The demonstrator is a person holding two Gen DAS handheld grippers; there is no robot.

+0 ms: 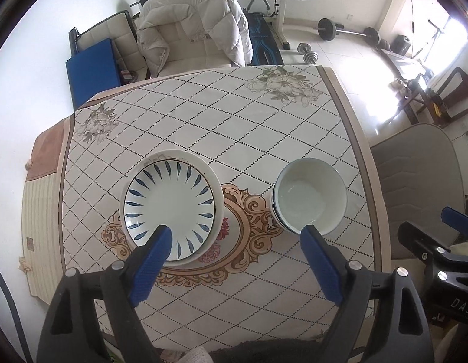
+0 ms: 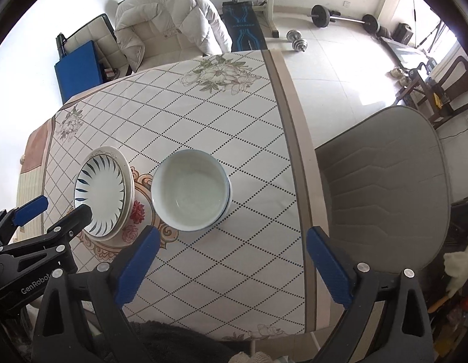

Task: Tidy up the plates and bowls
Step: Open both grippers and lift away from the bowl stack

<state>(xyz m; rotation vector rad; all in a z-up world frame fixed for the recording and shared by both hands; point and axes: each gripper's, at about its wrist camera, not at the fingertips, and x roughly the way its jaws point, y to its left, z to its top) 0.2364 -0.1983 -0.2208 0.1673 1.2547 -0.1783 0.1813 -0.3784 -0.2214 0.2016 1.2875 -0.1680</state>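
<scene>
Two stacks on table: plates left, bowls right, apart. Left gripper, right gripper spread wide, holding nothing.

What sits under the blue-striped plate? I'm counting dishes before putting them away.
Under the blue-striped plate a plain plate's rim shows. Anything below that is hidden.

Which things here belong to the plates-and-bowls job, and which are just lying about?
Job:
- stacked plates, blue-leaf one on top
- nested bowls
- left gripper, open
- right gripper, open

Lying about:
- tablecloth
- grey chair
- white jacket over a chair
- dumbbells
</scene>
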